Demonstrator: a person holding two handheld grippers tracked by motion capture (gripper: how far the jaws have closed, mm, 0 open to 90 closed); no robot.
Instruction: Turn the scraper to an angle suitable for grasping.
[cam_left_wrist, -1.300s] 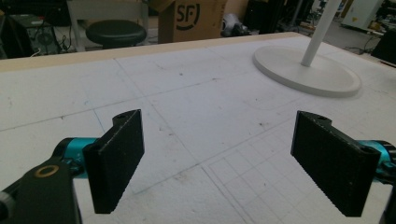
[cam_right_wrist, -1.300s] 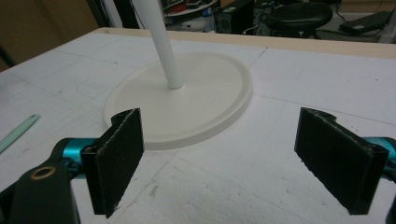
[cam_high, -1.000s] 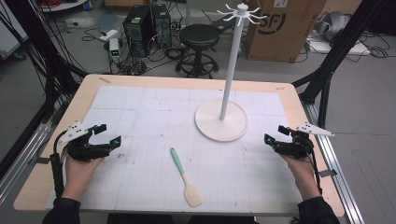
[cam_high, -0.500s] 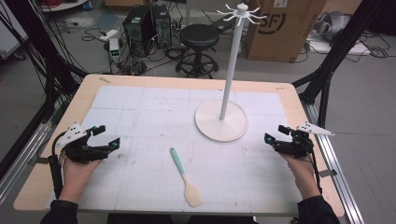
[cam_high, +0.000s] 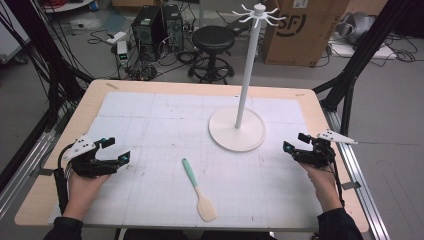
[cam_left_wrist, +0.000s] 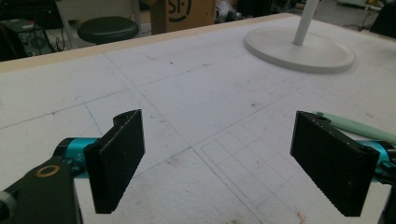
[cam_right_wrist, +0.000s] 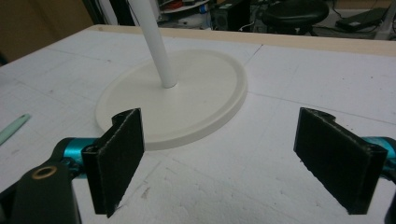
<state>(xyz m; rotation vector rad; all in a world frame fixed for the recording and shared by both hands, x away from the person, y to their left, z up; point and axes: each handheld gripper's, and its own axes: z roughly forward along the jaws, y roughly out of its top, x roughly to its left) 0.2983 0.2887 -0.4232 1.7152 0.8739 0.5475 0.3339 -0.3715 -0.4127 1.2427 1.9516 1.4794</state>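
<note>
Nearest to us, the spatula lies flat on the desk between our hands, touching neither tongs. Our left tongs and right tongs both stand wide apart, holding nothing. The left gripper view shows the spatula handle beside its jaw. Farther off stands the stand, with bare mat around it.
</note>
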